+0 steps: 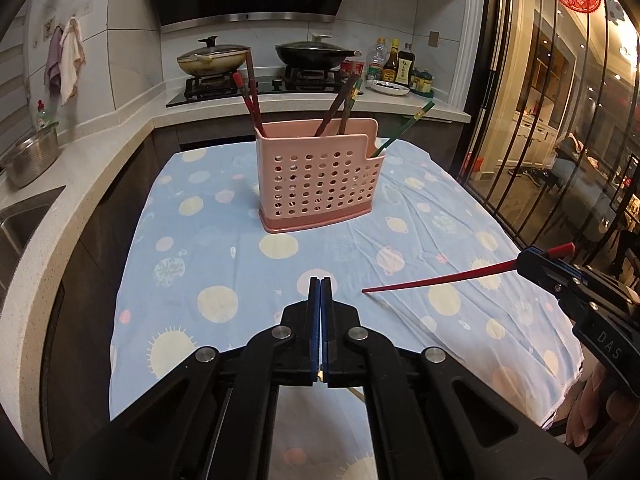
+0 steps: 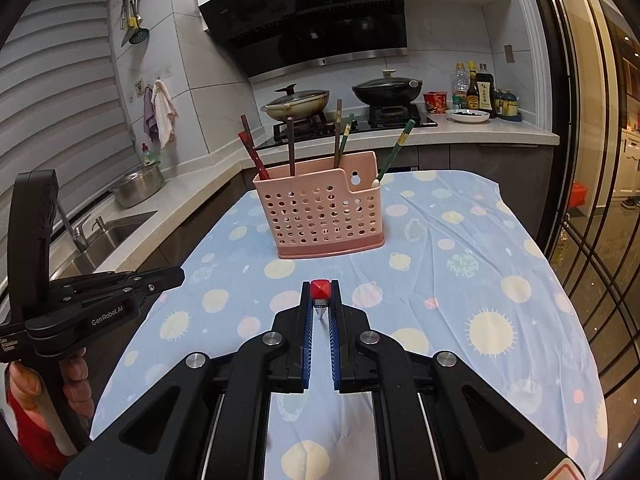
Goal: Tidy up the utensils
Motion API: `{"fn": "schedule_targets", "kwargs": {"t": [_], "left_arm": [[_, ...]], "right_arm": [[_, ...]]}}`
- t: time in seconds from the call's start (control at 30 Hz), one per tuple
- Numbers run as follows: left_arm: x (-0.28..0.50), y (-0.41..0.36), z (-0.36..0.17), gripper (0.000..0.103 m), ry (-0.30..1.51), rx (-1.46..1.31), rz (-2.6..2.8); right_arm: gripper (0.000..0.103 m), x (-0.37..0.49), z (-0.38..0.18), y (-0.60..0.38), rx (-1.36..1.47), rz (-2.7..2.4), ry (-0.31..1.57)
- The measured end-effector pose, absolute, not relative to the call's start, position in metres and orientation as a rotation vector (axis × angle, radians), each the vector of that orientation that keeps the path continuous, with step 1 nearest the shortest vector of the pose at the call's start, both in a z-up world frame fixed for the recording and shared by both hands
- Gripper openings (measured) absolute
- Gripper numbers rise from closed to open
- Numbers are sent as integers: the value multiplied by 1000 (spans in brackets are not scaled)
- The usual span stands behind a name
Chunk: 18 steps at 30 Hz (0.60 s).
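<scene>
Two grippers up: right gripper [image 2: 320, 300] clamps red chopstick [image 1: 436, 279]; left gripper [image 1: 320, 286] closed, possibly pinching something thin. Tilt tip downward over pink holder [image 1: 318, 176], lower steadily.

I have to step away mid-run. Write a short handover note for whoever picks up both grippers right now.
Right gripper: shut on a red chopstick, gripped near its red-capped end, held above the blue dotted tablecloth with its thin tip pointing left.
Left gripper: shut; something thin and pale shows deep between the pads, cannot tell what.
Pink utensil holder: upright mid-table. Main compartment holds several dark and red chopsticks; a green one leans out of the lower right-hand section.
Done: no loose utensils visible on the cloth.
Left: put the red chopstick in the holder, probably with the other red one at its left end.
</scene>
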State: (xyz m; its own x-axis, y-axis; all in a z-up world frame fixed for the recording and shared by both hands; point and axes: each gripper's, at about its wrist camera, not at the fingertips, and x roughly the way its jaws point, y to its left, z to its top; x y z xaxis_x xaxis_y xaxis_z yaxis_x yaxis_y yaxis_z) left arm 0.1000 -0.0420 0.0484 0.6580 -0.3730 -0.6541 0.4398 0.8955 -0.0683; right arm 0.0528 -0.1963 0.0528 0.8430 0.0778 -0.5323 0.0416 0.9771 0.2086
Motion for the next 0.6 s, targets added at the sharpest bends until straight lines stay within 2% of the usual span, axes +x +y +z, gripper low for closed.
{"fn": "schedule_targets", "kwargs": {"t": [0.23, 0.3, 0.37, 0.4, 0.43, 0.6], "left_arm": [[92, -40, 22, 2, 810, 78, -475], [83, -45, 8, 8, 850, 72, -489], [73, -55, -7, 35, 888, 80, -500], [67, -60, -14, 40, 900, 88, -502], [63, -64, -20, 44, 911, 97, -508], [52, -88, -52, 43, 970, 145, -536]], "right_arm": [[7, 47, 40, -194, 217, 7, 598], [7, 44, 33, -195, 227, 3, 616], [7, 41, 26, -197, 234, -4, 635], [7, 39, 23, -197, 238, -6, 644], [7, 37, 19, -198, 241, -8, 653], [7, 30, 9, -199, 251, -13, 681]]}}
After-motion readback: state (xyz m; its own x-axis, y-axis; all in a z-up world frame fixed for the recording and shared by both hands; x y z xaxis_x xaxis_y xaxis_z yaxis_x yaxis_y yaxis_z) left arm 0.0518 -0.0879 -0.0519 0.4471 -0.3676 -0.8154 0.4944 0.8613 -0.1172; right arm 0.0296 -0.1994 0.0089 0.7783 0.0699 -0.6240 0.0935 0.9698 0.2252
